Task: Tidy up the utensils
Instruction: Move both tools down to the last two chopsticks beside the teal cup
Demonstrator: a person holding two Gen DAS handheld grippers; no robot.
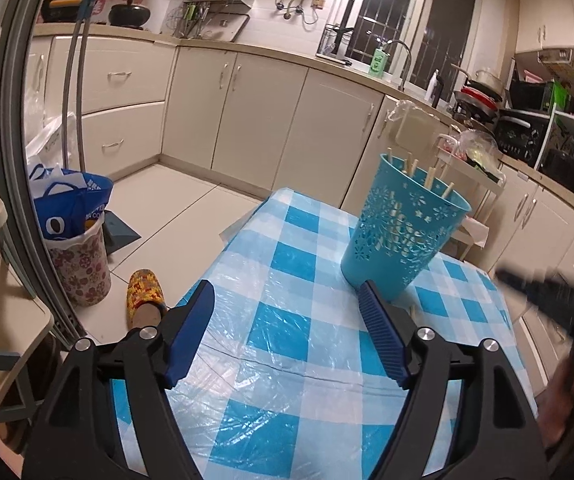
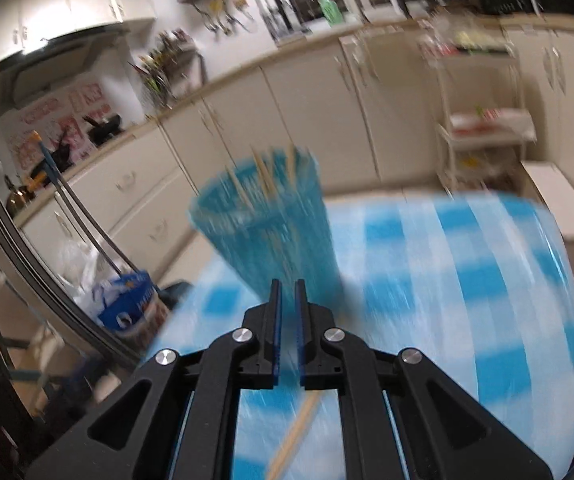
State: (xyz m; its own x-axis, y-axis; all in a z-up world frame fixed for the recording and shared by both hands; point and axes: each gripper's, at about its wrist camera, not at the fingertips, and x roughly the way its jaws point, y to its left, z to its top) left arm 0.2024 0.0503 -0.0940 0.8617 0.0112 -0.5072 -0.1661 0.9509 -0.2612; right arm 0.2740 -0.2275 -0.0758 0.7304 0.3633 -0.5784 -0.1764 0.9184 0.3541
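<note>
1. standing upright on the blue-and-white checked tablecloth (image 1: 287,320), right of centre in the left wrist view: a blue perforated holder (image 1: 403,232) with several wooden chopsticks (image 1: 431,176) poking out of its rim.
2. left gripper (image 1: 287,304) in the lower middle of the frame, jaws spread wide, nothing between the pads; its right fingertip sits just in front of the holder's base, can't tell if touching.
3. right wrist view is heavily blurred; holder at centre, just beyond the fingertips.
4. right gripper (image 2: 288,292) lower centre, fingers nearly together with a thin slit; no object seen in the slit.
5. one wooden chopstick (image 2: 295,436) lies on the cloth under the right gripper, bottom centre.
6. yellow slipper (image 1: 145,292) on floor, lower left.
</note>
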